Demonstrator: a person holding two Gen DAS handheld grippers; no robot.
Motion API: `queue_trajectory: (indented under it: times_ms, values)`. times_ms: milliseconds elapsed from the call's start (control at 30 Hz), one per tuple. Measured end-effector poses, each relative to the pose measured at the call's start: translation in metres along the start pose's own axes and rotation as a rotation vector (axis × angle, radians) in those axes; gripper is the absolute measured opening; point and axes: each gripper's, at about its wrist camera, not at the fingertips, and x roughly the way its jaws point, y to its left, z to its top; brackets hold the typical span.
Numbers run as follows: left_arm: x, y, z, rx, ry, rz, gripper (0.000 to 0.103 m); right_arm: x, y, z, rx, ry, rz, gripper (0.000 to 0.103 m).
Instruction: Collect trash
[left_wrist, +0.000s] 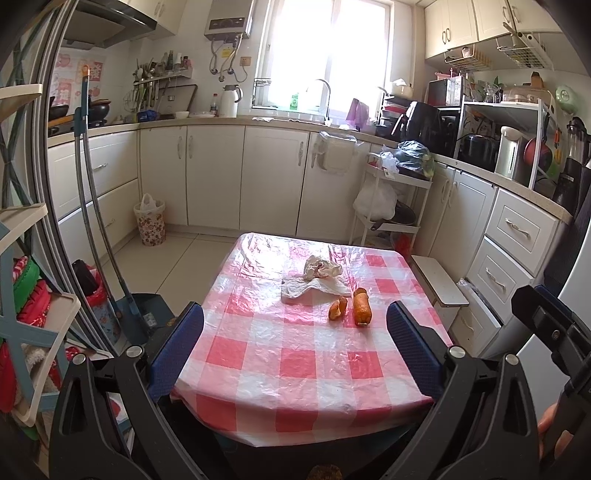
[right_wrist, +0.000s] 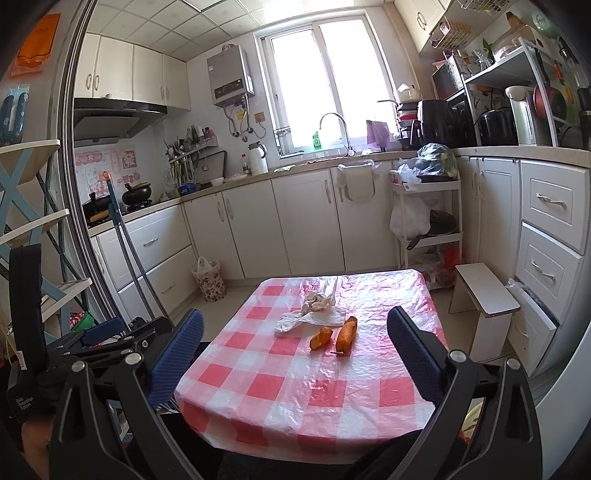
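Hovering short of the checked table (left_wrist: 295, 369), the left gripper (left_wrist: 295, 339) and right gripper (right_wrist: 295, 343) both gaped, holding nothing. Ahead of their fingers lay crumpled tissues (left_wrist: 317, 278) and what looked like two orange peels (left_wrist: 361, 306), near each other.

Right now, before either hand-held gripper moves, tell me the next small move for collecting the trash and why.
Probably ease the right hand-held gripper forward and down toward the larger orange peel, the nearest scrap. Both it and the left hand-held gripper are open, empty and short of the trash. The smaller peel and crumpled tissues lie just beyond on the checkered table.
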Motion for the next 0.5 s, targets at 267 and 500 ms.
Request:
queue_trajectory:
  times_ms: [267, 500]
  values:
    - [0.0022, -0.0024, -0.0012, 0.003, 0.007, -0.003, 0.096, 0.0005, 0.0001, -0.0002, 0.001, 0.001, 0.000, 0.095]
    - [0.0034, -0.0030, -0.0026, 0.005, 0.011, -0.007, 0.096, 0.0007, 0.0020, 0.0007, 0.003, 0.001, 0.003, 0.095]
